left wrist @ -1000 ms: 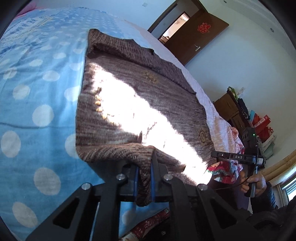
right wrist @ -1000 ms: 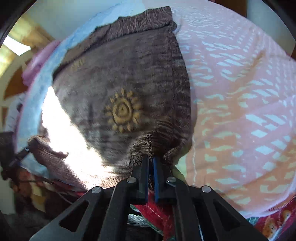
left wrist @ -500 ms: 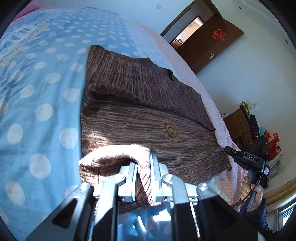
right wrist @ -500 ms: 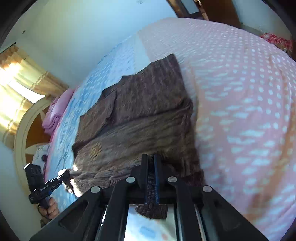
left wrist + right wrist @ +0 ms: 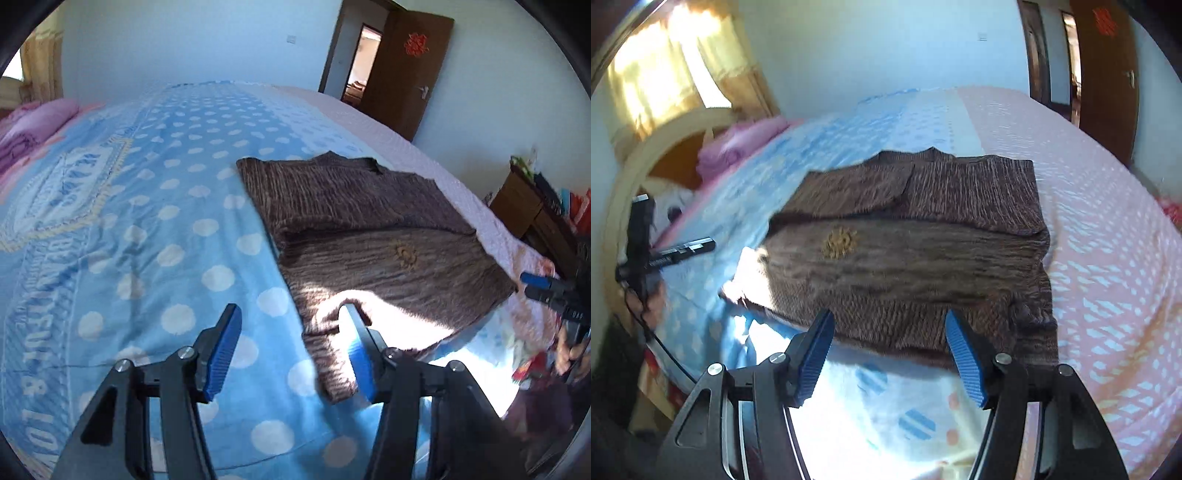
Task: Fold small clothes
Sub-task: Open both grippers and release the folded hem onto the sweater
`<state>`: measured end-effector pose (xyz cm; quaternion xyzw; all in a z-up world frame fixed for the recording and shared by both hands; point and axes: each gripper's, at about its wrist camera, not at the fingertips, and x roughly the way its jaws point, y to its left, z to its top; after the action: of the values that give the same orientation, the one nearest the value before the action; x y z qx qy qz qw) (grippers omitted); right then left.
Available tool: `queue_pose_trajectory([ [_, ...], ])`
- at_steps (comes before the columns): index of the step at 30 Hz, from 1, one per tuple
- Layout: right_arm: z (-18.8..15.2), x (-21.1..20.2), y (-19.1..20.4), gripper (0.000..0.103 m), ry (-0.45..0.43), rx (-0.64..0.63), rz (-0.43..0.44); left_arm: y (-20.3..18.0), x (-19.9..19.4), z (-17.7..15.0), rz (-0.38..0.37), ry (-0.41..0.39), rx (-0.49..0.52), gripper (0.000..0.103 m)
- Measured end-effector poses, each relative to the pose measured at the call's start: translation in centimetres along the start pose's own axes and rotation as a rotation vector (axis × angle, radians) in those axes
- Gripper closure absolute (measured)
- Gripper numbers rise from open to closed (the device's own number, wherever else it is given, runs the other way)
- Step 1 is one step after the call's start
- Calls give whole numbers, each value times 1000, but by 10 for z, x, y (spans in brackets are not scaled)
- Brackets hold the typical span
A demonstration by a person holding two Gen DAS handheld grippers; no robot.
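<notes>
And there's the release: the wide bed with its blue polka-dot and pink patterned cover [image 5: 155, 236] now carries the brown striped knitted sweater with a yellow sun motif [image 5: 369, 229] lying flat and folded on itself, lower half doubled up over the upper part, where a second ago its hem was still pinched and lifted in both tools. The left gripper with black arms and blue ribbed pads [image 5: 291, 350] has just been opening, jaws now parted, nothing pressed between them; its right-side finger sits just over the sunlit near corner of the sweater, the other over bare blue cover. The right gripper of the same build [image 5: 888, 350] has just been opening too, jaws spread and empty, hovering above the sweater's near folded edge. The left view alone shows the brown wooden door with a red ornament [image 5: 406, 70] and a cluttered wooden cabinet [image 5: 532, 210] at the far right; the right view alone gives the yellow sunlit curtain [image 5: 665, 74], the curved cream headboard [image 5: 646, 155] and the pink pillow [image 5: 738, 144].
</notes>
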<state>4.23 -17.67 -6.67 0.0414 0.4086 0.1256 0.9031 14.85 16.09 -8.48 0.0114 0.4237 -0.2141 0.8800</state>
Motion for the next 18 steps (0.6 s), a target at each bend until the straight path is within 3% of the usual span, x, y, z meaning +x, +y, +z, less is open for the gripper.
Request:
queue_pose_trajectory([
  [3, -8, -2, -16, 42, 27, 19, -59, -14, 7, -16, -12, 57, 92, 45],
  [5, -14, -3, -40, 44, 54, 102, -78, -29, 14, -24, -44, 84, 137, 45],
  [9, -26, 4, -58, 44, 125, 190, -23, -62, 35, -23, -41, 109, 229, 45],
  [15, -12, 38, -51, 44, 205, 142, 30, -71, 60, 9, -73, 125, 181, 45],
  [18, 18, 54, -66, 44, 159, 195, 73, -59, 67, 34, -106, 110, 92, 45],
])
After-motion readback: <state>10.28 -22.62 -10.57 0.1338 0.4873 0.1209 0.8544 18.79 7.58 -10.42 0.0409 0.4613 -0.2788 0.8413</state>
